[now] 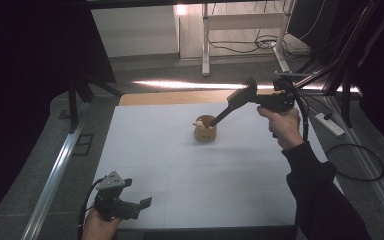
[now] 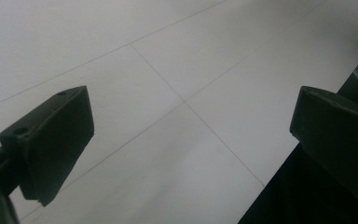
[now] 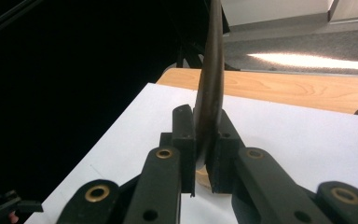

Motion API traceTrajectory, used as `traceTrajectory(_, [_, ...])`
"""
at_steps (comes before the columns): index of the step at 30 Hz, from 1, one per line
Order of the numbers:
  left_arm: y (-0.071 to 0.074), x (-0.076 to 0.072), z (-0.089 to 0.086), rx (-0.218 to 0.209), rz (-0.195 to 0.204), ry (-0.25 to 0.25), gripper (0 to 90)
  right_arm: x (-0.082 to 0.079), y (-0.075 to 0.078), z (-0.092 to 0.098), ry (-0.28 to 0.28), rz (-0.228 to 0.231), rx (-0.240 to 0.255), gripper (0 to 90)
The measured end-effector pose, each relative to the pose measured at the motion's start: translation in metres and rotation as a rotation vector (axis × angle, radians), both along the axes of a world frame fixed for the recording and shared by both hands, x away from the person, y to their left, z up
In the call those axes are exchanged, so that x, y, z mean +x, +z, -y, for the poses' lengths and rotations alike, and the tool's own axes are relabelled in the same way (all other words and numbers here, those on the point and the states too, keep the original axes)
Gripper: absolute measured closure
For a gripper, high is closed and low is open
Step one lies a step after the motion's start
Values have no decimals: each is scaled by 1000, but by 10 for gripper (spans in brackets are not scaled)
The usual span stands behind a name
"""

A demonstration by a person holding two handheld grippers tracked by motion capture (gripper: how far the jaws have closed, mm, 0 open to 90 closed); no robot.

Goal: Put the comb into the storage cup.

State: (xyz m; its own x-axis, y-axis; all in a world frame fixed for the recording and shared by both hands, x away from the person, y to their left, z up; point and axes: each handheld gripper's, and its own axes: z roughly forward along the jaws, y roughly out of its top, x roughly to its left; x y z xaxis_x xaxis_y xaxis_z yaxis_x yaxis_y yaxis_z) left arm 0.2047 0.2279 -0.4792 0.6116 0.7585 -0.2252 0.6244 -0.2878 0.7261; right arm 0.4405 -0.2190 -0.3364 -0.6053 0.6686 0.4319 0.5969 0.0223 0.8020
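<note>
Nearest the lens at about seven o'clock of the high view, left gripper (image 1: 142,204) resting low on the white table (image 1: 145,150), jaws spread wide with nothing between them, bare white surface beyond them in the left gripper view. Up at about two o'clock, right gripper (image 1: 243,95) clamped tight on the flat head of a dark spatula (image 1: 230,107), blade edge-on between the pads (image 3: 184,140) in the right gripper view. Handle slanting down toward eight o'clock into a small wooden holder (image 1: 205,131), just above the table's middle, with a small pale thing at its rim, too small to tell.
</note>
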Motion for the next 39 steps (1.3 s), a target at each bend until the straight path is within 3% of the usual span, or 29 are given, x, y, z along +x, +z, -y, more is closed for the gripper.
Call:
traceTrajectory(11, [1, -1, 0, 14, 9, 4, 9, 10, 2, -1, -27, 5, -4, 838])
traceTrajectory(21, [0, 0, -1, 13, -6, 5, 0, 16, 4, -6, -45, 22, -32, 837])
traceTrajectory(39, [-1, 2, -2, 7, -20, 3, 0, 27, -8, -21, -58, 18, -67, 837])
